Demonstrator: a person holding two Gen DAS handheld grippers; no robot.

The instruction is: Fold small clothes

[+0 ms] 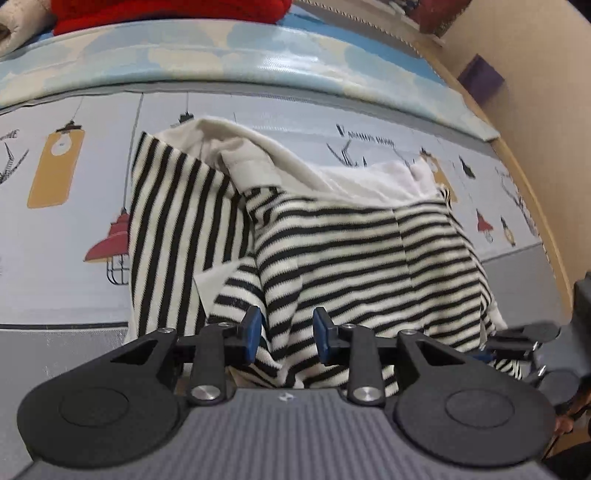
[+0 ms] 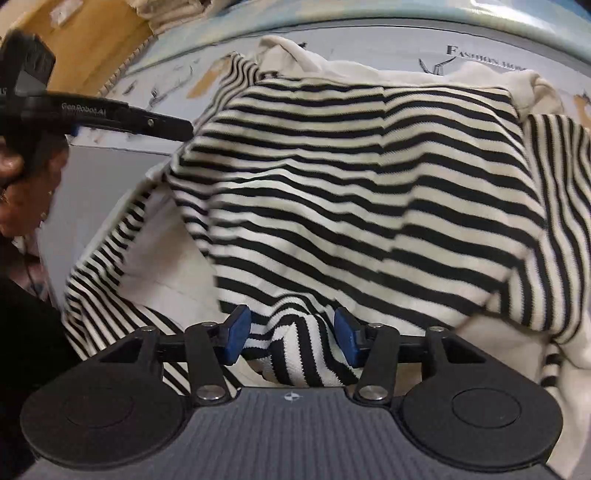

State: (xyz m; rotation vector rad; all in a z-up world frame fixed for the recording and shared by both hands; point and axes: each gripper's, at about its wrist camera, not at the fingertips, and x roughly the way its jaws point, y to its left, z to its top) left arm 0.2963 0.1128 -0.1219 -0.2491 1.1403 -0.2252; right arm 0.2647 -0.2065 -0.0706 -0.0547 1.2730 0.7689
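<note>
- Striped garment (image 1: 351, 251): black-and-cream, crumpled on the printed mat (image 1: 66, 229), partly folded over itself. Cream lining (image 1: 258, 147) exposed along its far side.
- It sits mid-mat, far edge short of the mat's far border; a blue-and-cream patterned strip (image 1: 221, 55) runs beyond that border.
- Left gripper (image 1: 284, 334): jaws part open, blue pads (image 1: 253, 332) standing clear on both sides of a striped fold at the garment's near edge. Cloth is between the pads, but they don't appear to press on it.
- Right gripper (image 2: 291, 339): jaws part open, roughly half way. A bunched striped fold (image 2: 295, 347) pokes up between the blue pads (image 2: 236, 332); gaps show on both sides, so no clamp.
- In the right wrist view the left gripper's finger (image 2: 122, 120) reaches in from the left border toward the garment's far-left corner; a hand (image 2: 11, 162) is behind it.
- In the left wrist view the right gripper (image 1: 524, 339) is at the garment's near-right corner, mostly hidden by cloth.
- Right wrist view is motion-blurred across the stripes.
- Red knit item (image 1: 166, 14) lies beyond the mat's far edge, well apart from the garment.
- Purple block (image 1: 480, 77) against the wall at far right.
</note>
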